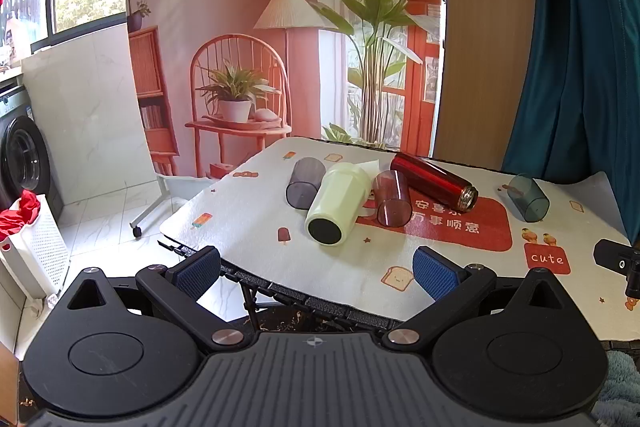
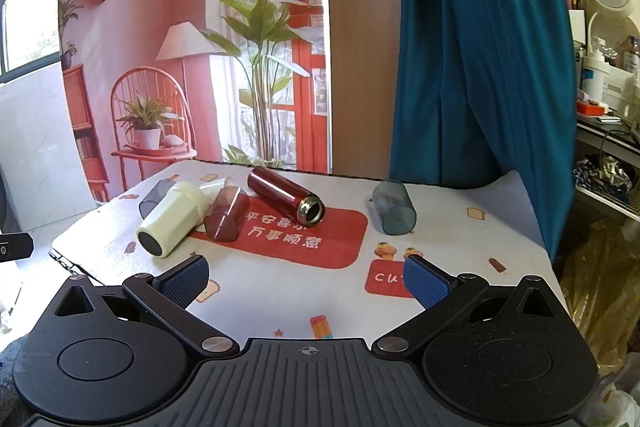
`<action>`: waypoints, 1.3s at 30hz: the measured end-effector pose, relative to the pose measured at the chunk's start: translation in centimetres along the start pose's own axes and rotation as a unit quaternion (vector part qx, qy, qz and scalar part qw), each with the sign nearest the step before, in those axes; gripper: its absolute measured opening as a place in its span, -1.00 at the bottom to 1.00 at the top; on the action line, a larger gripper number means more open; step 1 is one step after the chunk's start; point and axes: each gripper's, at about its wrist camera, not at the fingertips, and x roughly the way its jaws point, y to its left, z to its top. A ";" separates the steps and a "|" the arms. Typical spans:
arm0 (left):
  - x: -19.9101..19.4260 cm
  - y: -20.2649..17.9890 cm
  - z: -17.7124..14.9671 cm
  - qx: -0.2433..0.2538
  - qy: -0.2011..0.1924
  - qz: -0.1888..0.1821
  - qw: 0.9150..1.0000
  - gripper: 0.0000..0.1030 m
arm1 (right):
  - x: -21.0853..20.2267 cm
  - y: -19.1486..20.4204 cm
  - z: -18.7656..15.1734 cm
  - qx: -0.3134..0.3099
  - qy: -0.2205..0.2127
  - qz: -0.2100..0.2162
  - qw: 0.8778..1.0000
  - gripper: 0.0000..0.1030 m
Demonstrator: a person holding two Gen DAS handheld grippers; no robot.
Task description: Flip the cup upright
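Tabletop stock, all five vessels lying on their sides on a printed cloth (image 2: 280,287) w/ toast, popsicle and red-panel motifs:

- Pale green cup (image 1: 337,204), opaque, faceted, matte; dark round base faces the near edge. Also seen in right cam (image 2: 173,223).
- Smoky grey tumbler (image 1: 305,183), clear plastic, just behind the green cup, touching or nearly so; hard to tell.
- Reddish-brown tumbler (image 1: 393,199), translucent, cylindrical, open rim toward viewer, just beside the green cup, overlapping the red panel.
- Red flask (image 1: 434,181), glossy metal, slim cylinder, steel mouth pointing near-right; lies behind the brown tumbler.
- Teal tumbler (image 1: 528,197), translucent, well apart from the rest, right side of cloth (image 2: 394,207).

Grippers:
- Left gripper (image 1: 318,269): black linkage, blue ribbed pads (image 1: 199,269); fingers spread wide, nothing between them, hovering at near-left table edge, short of the green cup.
- Right gripper (image 2: 306,281): same build, blue textured pads (image 2: 426,281); fingers wide apart, holding nothing, above the near cloth, clear of every vessel.

Backdrop: printed scene of pink room w/ chair and plants (image 2: 144,115); teal curtain (image 2: 480,47) at right.
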 end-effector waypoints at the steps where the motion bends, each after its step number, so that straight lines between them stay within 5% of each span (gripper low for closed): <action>1: 0.0 0.0 0.0 0.000 0.000 0.001 1.000 1.00 | 0.0 0.0 0.0 0.000 0.000 0.000 1.000 0.99; 39: 0.5 -0.1 0.1 -0.010 0.011 -0.001 1.000 1.00 | 0.6 -0.4 0.0 0.005 0.007 -0.001 1.000 0.99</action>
